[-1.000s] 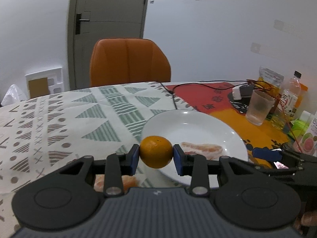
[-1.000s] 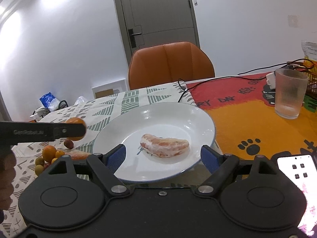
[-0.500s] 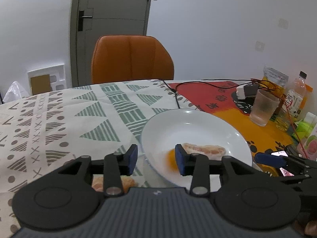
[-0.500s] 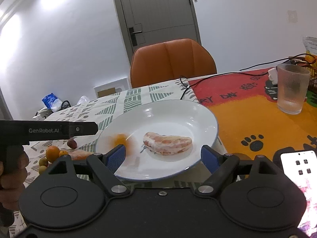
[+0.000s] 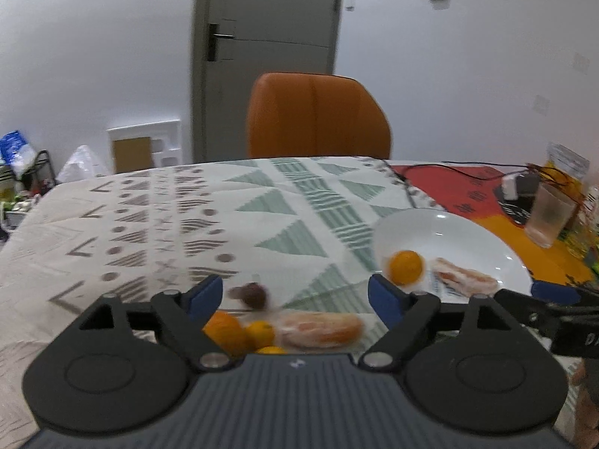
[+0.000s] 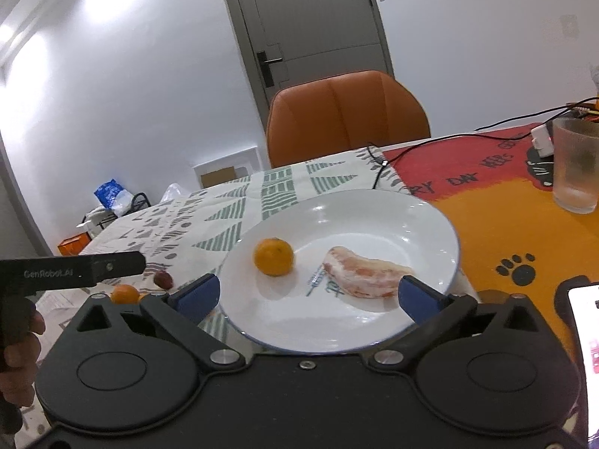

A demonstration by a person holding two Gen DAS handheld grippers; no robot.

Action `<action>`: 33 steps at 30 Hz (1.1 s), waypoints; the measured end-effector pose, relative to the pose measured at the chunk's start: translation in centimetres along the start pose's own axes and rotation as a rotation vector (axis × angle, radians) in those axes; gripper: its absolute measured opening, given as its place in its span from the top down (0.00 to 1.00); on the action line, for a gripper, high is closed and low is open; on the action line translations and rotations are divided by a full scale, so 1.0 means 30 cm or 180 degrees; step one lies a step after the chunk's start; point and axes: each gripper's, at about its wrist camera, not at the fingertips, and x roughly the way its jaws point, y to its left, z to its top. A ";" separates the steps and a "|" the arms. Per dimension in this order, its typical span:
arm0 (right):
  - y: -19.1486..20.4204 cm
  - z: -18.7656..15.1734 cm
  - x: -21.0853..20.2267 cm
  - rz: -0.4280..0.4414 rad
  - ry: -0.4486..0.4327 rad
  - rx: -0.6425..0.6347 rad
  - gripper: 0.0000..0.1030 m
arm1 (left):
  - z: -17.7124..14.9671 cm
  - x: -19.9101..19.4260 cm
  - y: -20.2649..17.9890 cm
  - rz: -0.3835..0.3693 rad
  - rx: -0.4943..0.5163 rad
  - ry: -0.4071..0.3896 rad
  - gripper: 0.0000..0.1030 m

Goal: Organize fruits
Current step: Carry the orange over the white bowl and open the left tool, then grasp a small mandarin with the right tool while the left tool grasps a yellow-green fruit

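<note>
A white plate (image 6: 430, 224) holds a small orange (image 6: 273, 256) and a peeled pomelo segment (image 6: 365, 275); plate (image 5: 468, 232), orange (image 5: 406, 266) and segment (image 5: 466, 280) also show in the left wrist view. My left gripper (image 5: 295, 297) is open and empty above loose fruit on the cloth: a dark red fruit (image 5: 251, 295), small oranges (image 5: 224, 331) and a second pomelo segment (image 5: 322, 331). My right gripper (image 6: 309, 295) is open and empty at the plate's near rim.
A glass (image 6: 574, 164) stands on the orange-red mat (image 6: 516, 232) at right, with cables and a white adapter (image 6: 541, 138) behind. A phone (image 6: 587, 336) lies at the right edge. An orange chair (image 6: 346, 116) stands beyond the table. Bottles and packets (image 5: 565, 161) are far right.
My left gripper let go of the orange, which now rests on the plate. It opened wide and swung left, over the loose fruit. My right gripper stayed open by the plate.
</note>
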 end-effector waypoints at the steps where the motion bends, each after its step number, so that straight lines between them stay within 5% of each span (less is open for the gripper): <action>1: 0.006 0.001 0.003 0.0019 0.0012 0.0004 0.00 | -0.002 -0.005 0.011 0.0034 -0.0011 0.0001 0.18; 24: 0.186 -0.023 0.045 0.0371 0.0135 -0.0340 0.01 | -0.111 -0.063 0.196 0.0308 -0.0237 0.0122 0.17; 33: 0.249 -0.039 0.082 0.0561 0.0241 -0.0426 0.26 | -0.146 -0.095 0.248 0.0366 -0.0318 0.0138 0.17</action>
